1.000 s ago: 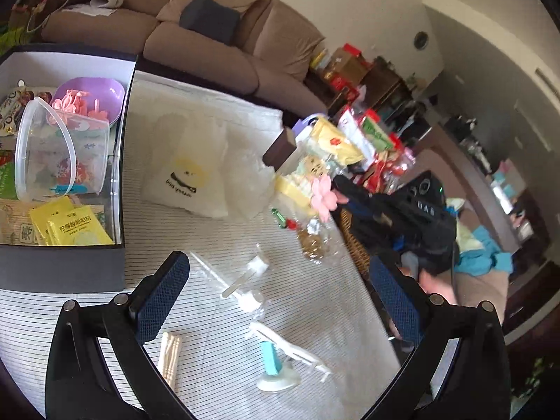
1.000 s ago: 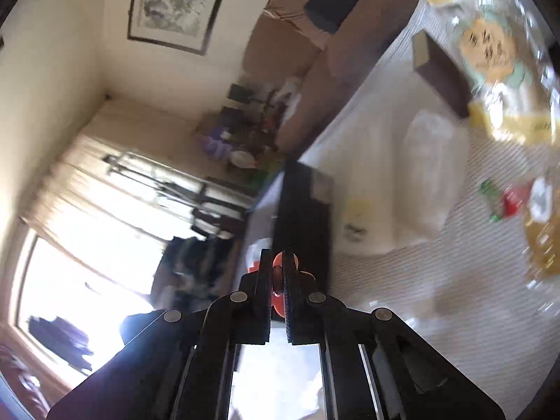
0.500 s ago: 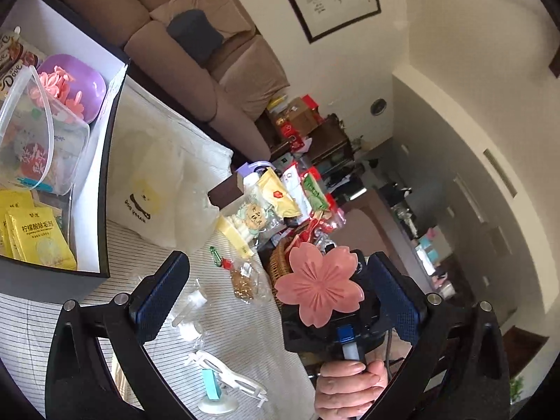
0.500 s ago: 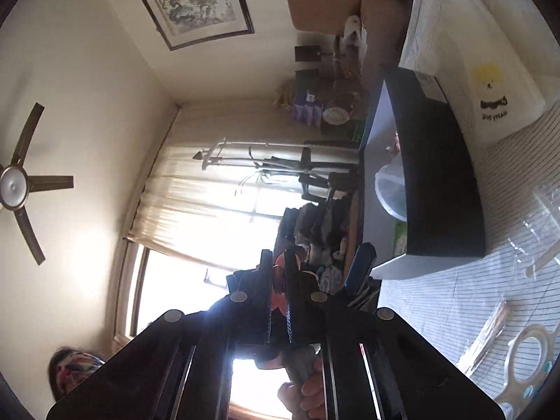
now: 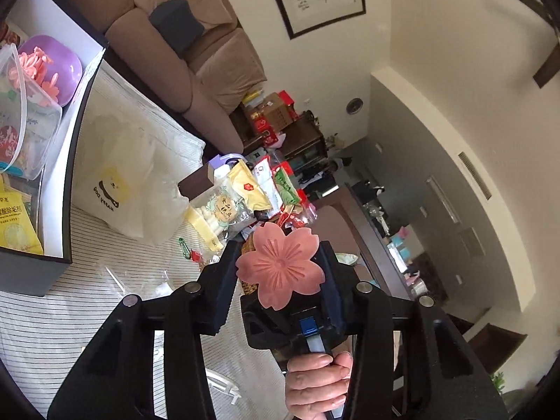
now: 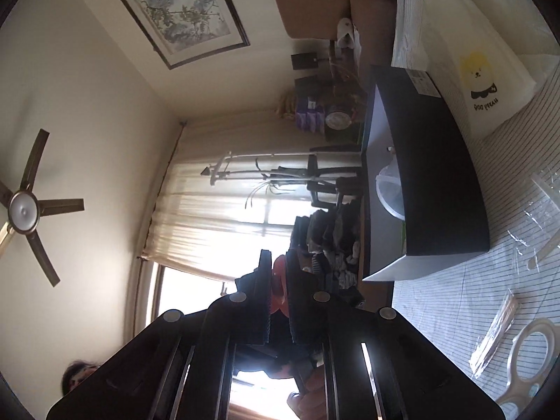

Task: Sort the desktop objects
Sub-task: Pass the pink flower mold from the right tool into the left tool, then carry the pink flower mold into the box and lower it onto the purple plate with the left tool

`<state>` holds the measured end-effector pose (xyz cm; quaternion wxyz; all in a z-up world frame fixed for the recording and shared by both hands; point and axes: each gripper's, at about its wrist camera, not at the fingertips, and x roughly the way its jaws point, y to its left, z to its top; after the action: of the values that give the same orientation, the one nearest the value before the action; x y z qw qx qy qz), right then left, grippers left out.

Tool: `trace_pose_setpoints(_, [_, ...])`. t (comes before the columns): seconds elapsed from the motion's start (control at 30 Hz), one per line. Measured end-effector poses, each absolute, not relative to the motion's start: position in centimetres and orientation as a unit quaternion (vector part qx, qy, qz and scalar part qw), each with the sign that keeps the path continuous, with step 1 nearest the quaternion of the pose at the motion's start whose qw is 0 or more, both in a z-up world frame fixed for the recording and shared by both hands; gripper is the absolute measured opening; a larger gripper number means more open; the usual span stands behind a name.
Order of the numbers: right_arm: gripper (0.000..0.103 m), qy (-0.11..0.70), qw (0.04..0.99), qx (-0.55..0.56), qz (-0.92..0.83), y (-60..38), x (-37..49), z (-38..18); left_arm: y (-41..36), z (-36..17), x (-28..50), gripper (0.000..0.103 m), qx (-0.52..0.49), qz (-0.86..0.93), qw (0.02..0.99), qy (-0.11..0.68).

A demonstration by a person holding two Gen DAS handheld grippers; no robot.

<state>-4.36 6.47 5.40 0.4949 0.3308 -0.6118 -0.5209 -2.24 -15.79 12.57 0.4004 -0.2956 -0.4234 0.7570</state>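
Facing each other above the striped cloth (image 5: 52,318), the two grippers were seen in a handover of a pink flower (image 5: 280,268). The flower was held edge-on in the narrow jaws of the right gripper (image 6: 278,292), whose handle was grasped from below by a hand (image 5: 316,379). The left gripper (image 5: 280,276) was set around the flower's flat face; its jaws had just been closing, and its pads were seen against the petals' edges on both sides, so the flower was gripped by both tools at once, in the air and clear of the cloth.

To the left, a black box (image 5: 66,189) was seen on the cloth, with a purple bowl (image 5: 66,66) of more pink flowers, a clear tub (image 5: 24,122) and yellow packets (image 5: 17,224) inside it. A white bag (image 5: 115,178) with a dog print lay just beside the box, and a heap of snack packs (image 5: 241,192) was seen beyond it. White scissors (image 6: 525,360) lay near the cloth's edge.
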Motion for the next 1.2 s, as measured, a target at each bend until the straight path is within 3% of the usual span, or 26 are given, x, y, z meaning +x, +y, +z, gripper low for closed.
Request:
trace_pose_setpoints(0.2, [0.009, -0.597, 0.477, 0.334, -0.552, 7.5, -4.6, 5.6, -16.6, 13.3, -1.7, 0.041, -0.287, 0.766, 0.393, -0.421])
trace_pose_setpoints(0.27, [0.012, -0.545, 0.447, 0.345, -0.619, 8.0, -4.6, 6.9, -17.1, 13.8, -1.4, 0.041, -0.286, 0.787, 0.368, -0.404])
trace_pose_setpoints(0.3, [0.016, -0.479, 0.414, 0.36, -0.685, 8.2, -4.5, 8.2, -17.2, 14.2, -1.2, 0.042, -0.285, 0.806, 0.348, -0.384])
trace_pose_setpoints(0.37, [0.062, -0.269, 0.299, 0.381, -0.833, 7.2, -3.9, 11.4, -17.6, 15.0, -0.8, 0.042, -0.286, 0.837, 0.315, -0.346])
trace_pose_setpoints(0.43, [0.066, -0.09, 0.225, 0.371, -0.897, 5.0, -3.0, 13.0, -17.7, 15.5, -0.6, 0.041, -0.288, 0.855, 0.289, -0.32])
trace_pose_setpoints(0.5, [0.066, -0.006, 0.192, 0.367, -0.91, 3.4, -2.5, 13.2, -17.3, 15.7, -0.5, 0.042, -0.296, 0.867, 0.273, -0.294])
trace_pose_setpoints(0.83, [0.066, 0.064, 0.181, 0.379, -0.905, 0.2, -1.7, 11.7, -12.8, 14.9, 0.2, 0.042, -0.34, 0.906, 0.199, -0.155])
trace_pose_setpoints(1.2, [0.066, 0.045, 0.2, 0.384, -0.9, -0.1, -1.6, 12.2, -11.7, 14.6, -0.3, 0.042, -0.356, 0.91, 0.175, -0.119])
